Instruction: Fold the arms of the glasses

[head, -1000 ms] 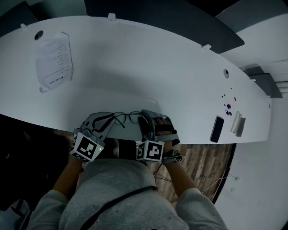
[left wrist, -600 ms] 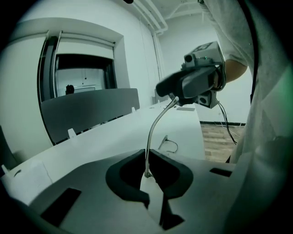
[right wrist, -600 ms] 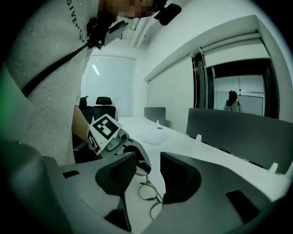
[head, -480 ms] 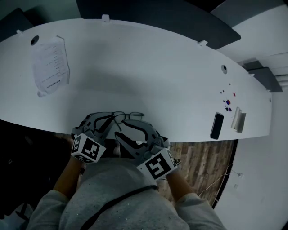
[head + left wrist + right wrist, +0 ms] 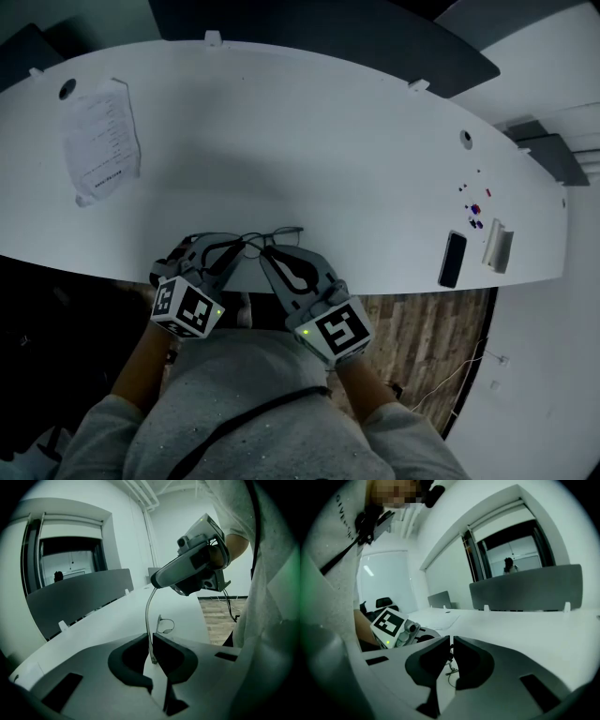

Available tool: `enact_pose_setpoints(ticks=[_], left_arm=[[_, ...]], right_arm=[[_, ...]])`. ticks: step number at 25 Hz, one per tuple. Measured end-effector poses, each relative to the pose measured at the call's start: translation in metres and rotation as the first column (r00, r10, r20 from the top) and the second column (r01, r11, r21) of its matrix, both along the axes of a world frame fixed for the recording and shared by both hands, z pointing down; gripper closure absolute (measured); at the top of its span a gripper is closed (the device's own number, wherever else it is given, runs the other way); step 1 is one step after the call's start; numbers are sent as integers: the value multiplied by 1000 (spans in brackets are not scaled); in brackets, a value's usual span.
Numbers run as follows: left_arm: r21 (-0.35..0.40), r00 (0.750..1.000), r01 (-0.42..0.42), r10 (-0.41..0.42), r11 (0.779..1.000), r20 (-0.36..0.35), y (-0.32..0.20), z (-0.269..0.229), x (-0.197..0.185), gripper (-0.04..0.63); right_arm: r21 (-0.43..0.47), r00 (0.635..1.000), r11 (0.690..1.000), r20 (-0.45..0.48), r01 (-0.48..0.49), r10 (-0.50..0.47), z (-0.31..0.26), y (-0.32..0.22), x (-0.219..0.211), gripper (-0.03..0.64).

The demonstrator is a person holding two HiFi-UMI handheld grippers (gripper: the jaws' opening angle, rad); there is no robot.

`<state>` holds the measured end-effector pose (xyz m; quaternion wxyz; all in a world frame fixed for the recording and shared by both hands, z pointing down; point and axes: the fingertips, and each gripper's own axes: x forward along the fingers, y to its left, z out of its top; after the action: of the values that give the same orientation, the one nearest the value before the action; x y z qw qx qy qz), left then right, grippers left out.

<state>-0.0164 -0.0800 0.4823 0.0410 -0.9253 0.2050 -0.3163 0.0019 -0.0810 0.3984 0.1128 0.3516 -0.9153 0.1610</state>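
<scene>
Thin wire-framed glasses (image 5: 272,241) hang at the near edge of the white table (image 5: 328,150), between my two grippers. My left gripper (image 5: 230,249) is shut on the end of one glasses arm (image 5: 147,616), which curves up from its jaws (image 5: 151,641) to the tip of my right gripper (image 5: 157,579). A lens loop (image 5: 165,624) shows beyond. My right gripper (image 5: 269,255) is closing, and its jaws (image 5: 451,641) stand almost together on a thin part of the frame, with more of the glasses (image 5: 450,670) hanging below. The left gripper's marker cube (image 5: 389,623) sits just left of them.
A sheet of paper (image 5: 98,141) lies at the far left of the table. A dark phone (image 5: 452,260), a silver object (image 5: 495,246) and small coloured bits (image 5: 473,214) lie at the right end. A grey partition (image 5: 328,33) lines the far edge. Wooden floor (image 5: 422,328) lies below.
My right gripper has rolled upright from lying on its side, risen a little, and its wide-open jaws have come together on the glasses. The left gripper has kept its grip and place.
</scene>
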Motion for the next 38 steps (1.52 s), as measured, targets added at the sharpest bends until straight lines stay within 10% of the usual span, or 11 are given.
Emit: enact_pose_setpoints(ticks=[13,38], left_arm=[[40,993,-69,64,997,99,-12,13,21,560],[40,987,39,-45,998,154,-21,45,8,492]], right_arm=[[-333,945,918,166,-217,284,49,-20,59,580],[-433,907,851,149,-298,393,109,-24,91,568]])
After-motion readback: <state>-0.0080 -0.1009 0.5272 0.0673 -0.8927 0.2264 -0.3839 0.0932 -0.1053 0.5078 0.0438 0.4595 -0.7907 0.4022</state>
